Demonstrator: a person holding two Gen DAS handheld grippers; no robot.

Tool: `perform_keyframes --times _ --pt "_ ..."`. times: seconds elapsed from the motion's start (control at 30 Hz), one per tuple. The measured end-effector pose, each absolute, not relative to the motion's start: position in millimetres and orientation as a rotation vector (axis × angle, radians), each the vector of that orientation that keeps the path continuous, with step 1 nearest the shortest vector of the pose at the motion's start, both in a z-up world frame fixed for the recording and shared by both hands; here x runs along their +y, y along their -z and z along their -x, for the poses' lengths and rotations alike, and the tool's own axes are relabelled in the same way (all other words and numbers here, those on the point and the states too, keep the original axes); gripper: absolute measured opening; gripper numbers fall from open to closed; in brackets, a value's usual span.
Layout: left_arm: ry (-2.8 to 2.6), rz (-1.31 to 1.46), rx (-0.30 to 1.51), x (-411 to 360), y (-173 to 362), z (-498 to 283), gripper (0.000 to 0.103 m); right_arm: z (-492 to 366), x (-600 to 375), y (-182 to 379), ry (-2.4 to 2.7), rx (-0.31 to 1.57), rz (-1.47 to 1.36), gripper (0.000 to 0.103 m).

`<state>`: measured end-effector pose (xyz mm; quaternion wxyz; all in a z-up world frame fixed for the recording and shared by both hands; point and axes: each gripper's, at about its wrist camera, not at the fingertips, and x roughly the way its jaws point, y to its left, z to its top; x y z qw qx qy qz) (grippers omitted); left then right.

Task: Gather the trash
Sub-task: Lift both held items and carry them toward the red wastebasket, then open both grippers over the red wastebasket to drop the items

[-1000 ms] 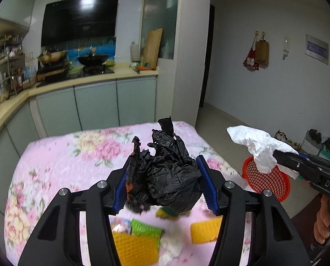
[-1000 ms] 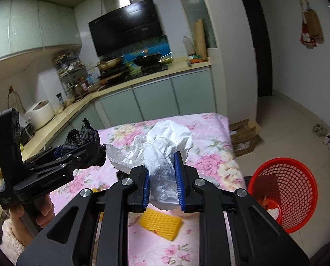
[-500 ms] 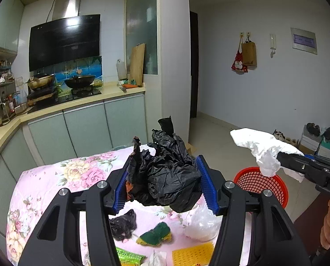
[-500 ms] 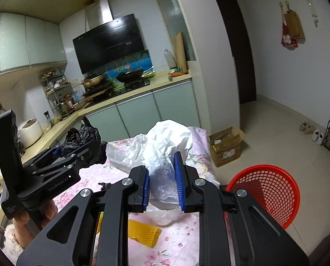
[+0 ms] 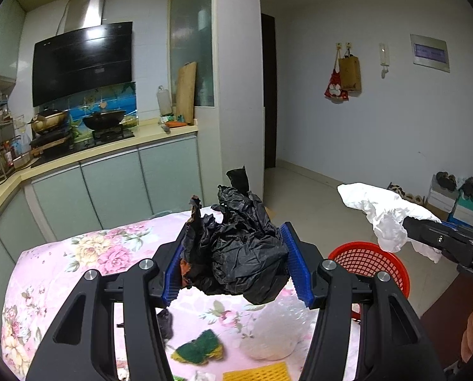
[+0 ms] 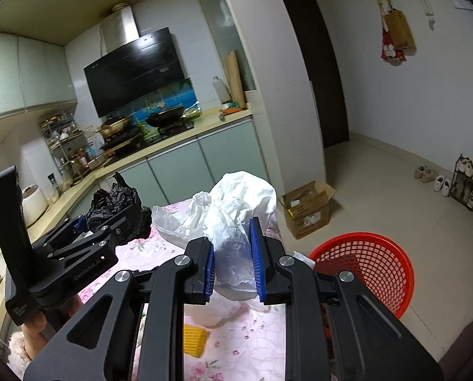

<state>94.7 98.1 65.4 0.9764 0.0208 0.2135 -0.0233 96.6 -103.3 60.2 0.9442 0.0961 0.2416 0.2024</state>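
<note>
Now the red basket (image 6: 368, 273) stands on the floor beside the table (image 5: 61, 263); contents unclear. Two wads are held aloft: left gripper (image 5: 234, 262) clamps a black bag (image 5: 236, 254), right gripper (image 6: 233, 260) clamps white plastic (image 6: 236, 212). Both sit higher than 1 s ago. One sponge (image 5: 199, 350) and one yellow mesh (image 6: 195, 344) lie on the table.

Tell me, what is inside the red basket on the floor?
Through the open top of the red basket only its mesh wall shows. The right tool and its white bag cover the near side, so its bottom is hidden.
</note>
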Motion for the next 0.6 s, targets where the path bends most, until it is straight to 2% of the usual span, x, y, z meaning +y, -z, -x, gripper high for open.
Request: perform_keyframes --times 0.6 --pt "0.207 -0.113 0.545 9.6 -28.8 -150.6 0.054 -119.2 -172.2 -24.5 -0.212 0.558 -0.319 0.02"
